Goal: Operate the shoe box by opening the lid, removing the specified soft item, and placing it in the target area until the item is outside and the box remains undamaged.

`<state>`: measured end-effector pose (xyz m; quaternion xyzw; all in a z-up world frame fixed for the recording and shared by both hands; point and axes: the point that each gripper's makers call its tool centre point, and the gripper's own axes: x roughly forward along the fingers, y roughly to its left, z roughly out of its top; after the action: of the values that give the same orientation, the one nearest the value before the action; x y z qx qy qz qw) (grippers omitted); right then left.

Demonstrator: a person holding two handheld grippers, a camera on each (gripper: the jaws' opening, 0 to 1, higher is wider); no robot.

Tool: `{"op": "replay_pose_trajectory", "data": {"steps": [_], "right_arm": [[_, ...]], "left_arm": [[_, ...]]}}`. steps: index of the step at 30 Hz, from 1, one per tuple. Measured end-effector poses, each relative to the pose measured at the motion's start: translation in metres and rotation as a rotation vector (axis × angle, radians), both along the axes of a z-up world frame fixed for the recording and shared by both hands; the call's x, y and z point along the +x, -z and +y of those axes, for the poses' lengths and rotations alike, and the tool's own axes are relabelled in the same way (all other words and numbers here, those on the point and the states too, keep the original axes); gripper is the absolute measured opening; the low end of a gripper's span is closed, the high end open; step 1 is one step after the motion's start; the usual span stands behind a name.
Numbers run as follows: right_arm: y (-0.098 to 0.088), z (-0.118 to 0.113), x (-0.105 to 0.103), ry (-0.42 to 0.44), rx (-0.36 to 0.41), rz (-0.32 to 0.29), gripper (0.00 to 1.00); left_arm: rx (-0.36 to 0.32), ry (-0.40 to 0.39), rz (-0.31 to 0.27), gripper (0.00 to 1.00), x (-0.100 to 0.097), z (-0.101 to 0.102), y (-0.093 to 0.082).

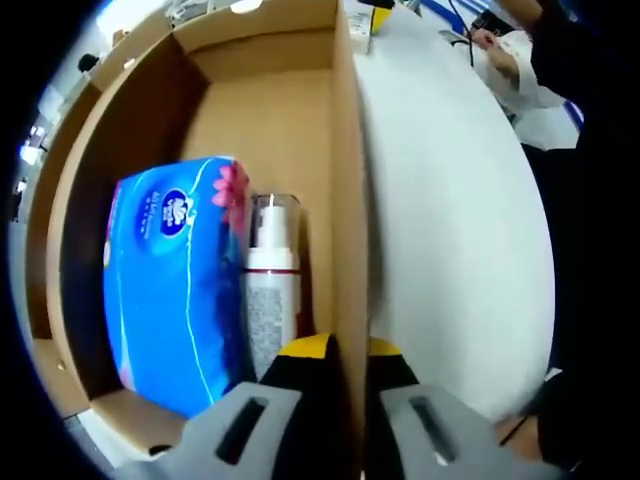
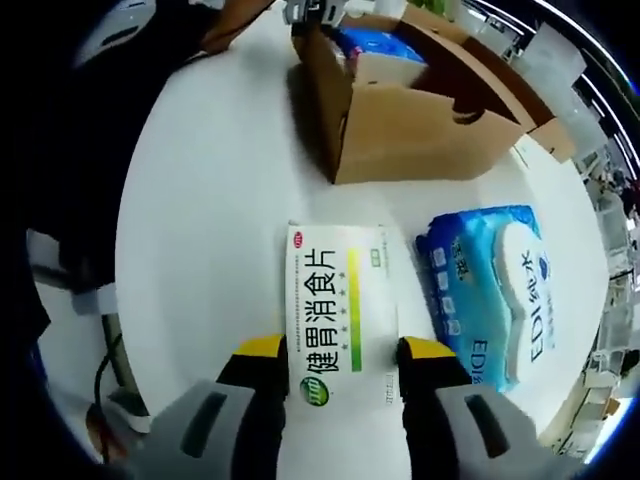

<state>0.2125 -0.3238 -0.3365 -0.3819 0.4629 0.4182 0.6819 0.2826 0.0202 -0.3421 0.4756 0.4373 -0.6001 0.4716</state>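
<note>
The open cardboard shoe box (image 1: 270, 120) holds a blue tissue pack (image 1: 170, 285) and a white pump bottle (image 1: 272, 290) side by side. My left gripper (image 1: 350, 350) is shut on the box's right wall, one jaw inside and one outside. In the right gripper view the shoe box (image 2: 420, 115) stands further off, and the left gripper (image 2: 320, 12) shows at its far corner. My right gripper (image 2: 345, 360) is shut on a white medicine box with green print (image 2: 340, 310) that lies on the white table. A blue wet-wipe pack (image 2: 495, 290) lies to its right.
The white table (image 1: 450, 230) stretches to the right of the shoe box. A person's hand in a white sleeve (image 1: 510, 60) rests at its far end. Small items (image 1: 365, 20) stand beyond the box. A dark cable (image 2: 105, 365) hangs off the table edge.
</note>
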Motion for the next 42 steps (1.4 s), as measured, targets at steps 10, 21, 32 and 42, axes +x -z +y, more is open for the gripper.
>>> {"op": "replay_pose_trajectory", "data": {"steps": [10,21,32,42], "right_arm": [[0.001,-0.008,0.011,-0.097,-0.045,0.011,0.45],[0.001,-0.01,0.016,-0.133,-0.03,0.009,0.45],[0.002,-0.01,0.016,-0.143,-0.016,0.007,0.45],[0.004,-0.009,0.016,-0.129,-0.029,0.01,0.46]], "left_arm": [[0.005,-0.001,0.0,0.05,0.0,0.001,0.001],[0.018,0.0,-0.015,0.04,0.0,0.0,0.001],[0.029,-0.004,-0.028,0.03,-0.003,0.001,0.001],[0.028,-0.004,-0.028,0.03,-0.001,0.002,0.001]]}}
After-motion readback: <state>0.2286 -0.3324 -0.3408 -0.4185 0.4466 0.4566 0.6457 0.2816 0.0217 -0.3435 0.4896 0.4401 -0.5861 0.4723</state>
